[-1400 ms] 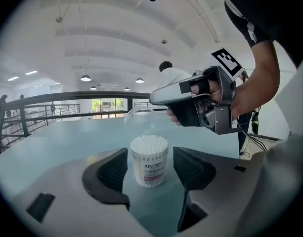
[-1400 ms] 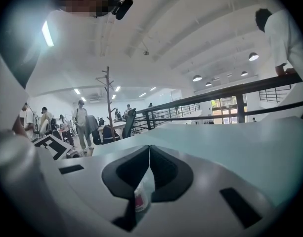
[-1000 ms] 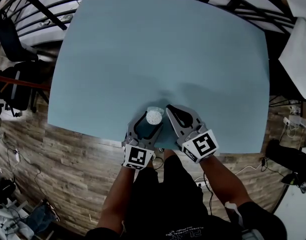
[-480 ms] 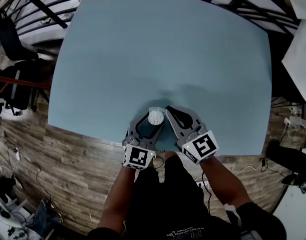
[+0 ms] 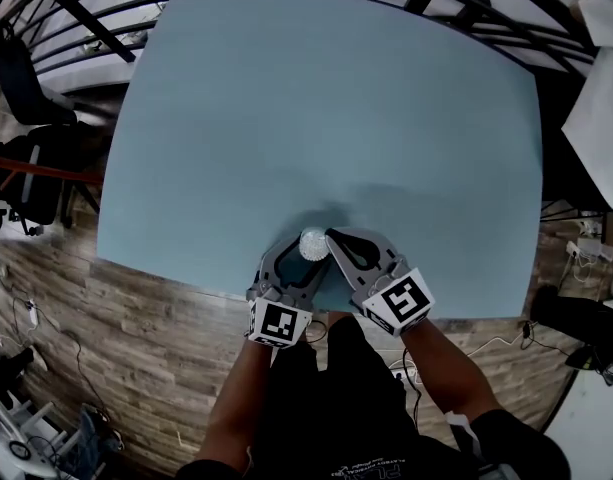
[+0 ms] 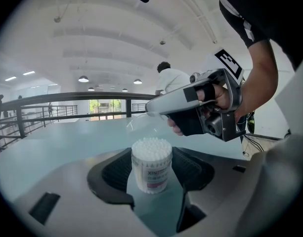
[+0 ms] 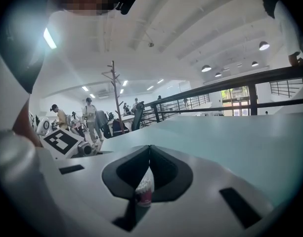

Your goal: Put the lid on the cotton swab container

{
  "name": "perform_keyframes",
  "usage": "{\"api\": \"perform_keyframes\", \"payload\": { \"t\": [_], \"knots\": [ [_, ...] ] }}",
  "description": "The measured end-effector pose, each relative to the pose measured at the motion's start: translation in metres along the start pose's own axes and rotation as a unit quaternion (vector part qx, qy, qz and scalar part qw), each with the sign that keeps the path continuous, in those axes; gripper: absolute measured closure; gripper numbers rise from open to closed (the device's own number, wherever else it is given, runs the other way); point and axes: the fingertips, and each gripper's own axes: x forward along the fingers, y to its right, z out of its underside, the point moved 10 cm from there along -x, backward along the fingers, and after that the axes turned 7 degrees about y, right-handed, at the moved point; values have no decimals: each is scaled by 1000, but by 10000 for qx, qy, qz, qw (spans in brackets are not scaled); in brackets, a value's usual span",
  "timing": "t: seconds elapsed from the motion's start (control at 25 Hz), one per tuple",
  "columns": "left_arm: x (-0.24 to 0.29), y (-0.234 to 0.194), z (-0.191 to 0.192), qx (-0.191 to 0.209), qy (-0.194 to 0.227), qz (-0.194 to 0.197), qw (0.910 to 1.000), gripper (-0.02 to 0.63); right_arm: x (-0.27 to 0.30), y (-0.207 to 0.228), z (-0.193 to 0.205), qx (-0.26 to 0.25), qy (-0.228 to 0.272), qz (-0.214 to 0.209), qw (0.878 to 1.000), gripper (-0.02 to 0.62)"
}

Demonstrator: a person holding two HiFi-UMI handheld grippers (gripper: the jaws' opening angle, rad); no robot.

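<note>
At the near edge of the surface (image 5: 336, 108) the left gripper (image 5: 300, 260) has just been closing a little, with the container (image 6: 151, 166) between its jaws. The pads now look snug against both sides, so I judge it grasped and steadied rather than merely bracketed. The container stands upright on the surface, its mouth uncovered and the swabs (image 6: 151, 146) showing at the top. The right gripper (image 6: 149, 107) reaches in from the right, its jaws pinched nearly together on the edge of the clear lid (image 6: 141, 126). The lid hangs tilted just above the container and a little to its far side, apart from the mouth as far as the left gripper view shows. So the lid is picked up and brought over, and the container is braced, but the capping itself is not yet done. What remains, by my reading, is to level the lid, centre it over the mouth, press it down and let go. Beyond lies bare surface, then a railing (image 6: 67, 98).
</note>
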Motion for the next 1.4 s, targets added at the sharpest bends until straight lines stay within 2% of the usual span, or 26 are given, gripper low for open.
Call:
{"api": "perform_keyframes", "payload": {
  "t": [0.32, 0.44, 0.84, 1.04, 1.2, 1.4],
  "knots": [
    [-3, -5, 2, -43, 11, 55, 10000, 342, 7, -8, 9, -273, -307, -211, 9989, 578],
    [-4, -5, 2, -21, 10, 66, 10000, 342, 10, -13, 8, -427, -257, -269, 9984, 578],
    [-3, -3, 1, -38, -22, 87, 10000, 342, 12, -15, 13, -662, -745, -495, 9938, 578],
    [-1, -2, 8, -192, -132, 148, 9996, 341, 15, -20, 12, -1190, -1136, -497, 9851, 578],
    [-1, -1, 7, -259, -115, 135, 9995, 341, 16, -21, 8, -1154, -1234, -369, 9849, 578],
    [-2, -1, 9, -224, -111, 100, 9996, 341, 17, -21, 10, -1139, -1246, -405, 9848, 578]
  ]
}}
